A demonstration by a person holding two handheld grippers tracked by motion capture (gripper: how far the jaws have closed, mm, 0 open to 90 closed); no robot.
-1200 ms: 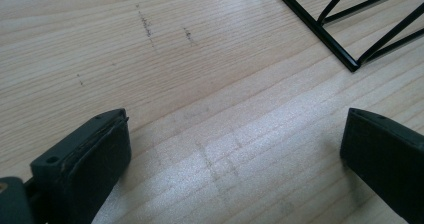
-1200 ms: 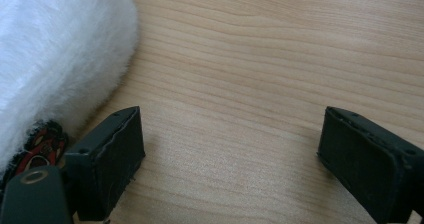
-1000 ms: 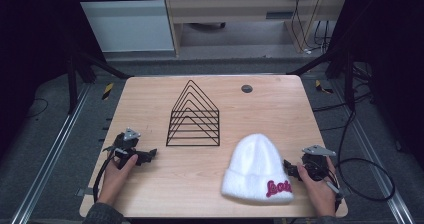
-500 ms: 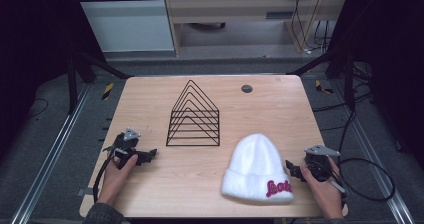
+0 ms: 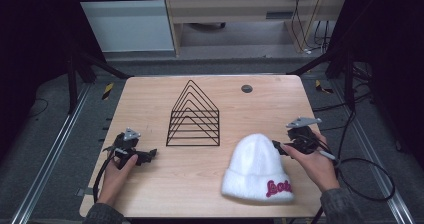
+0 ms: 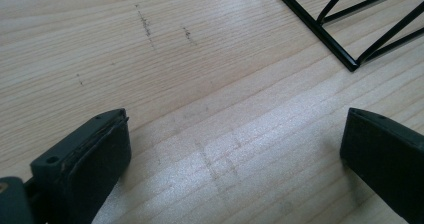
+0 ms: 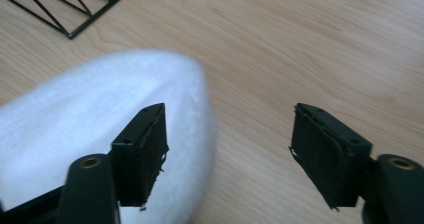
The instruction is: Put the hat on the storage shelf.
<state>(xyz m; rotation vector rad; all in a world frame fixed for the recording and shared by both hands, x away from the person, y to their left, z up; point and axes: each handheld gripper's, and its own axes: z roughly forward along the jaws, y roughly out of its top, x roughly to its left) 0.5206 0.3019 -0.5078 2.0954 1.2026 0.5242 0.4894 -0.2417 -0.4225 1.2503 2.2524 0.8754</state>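
Where your left hand [image 5: 119,170] rests at the lower left of the high view, its tongs [image 5: 148,155] lie low on the worktop [image 5: 150,99], spread wide with bare wood between them. Just right of them, at frame centre, stands the black wire rack [image 5: 194,116], apart from both tongs. Lower right of the rack lies the white hat [image 5: 257,169], its red lettering toward the bottom edge. At its right side your right tongs [image 5: 278,147] gape wide: in the right gripper view one jaw hangs over the hat's crown, the other over bare wood. A small dark disc [image 5: 246,88] sits at the upper right.
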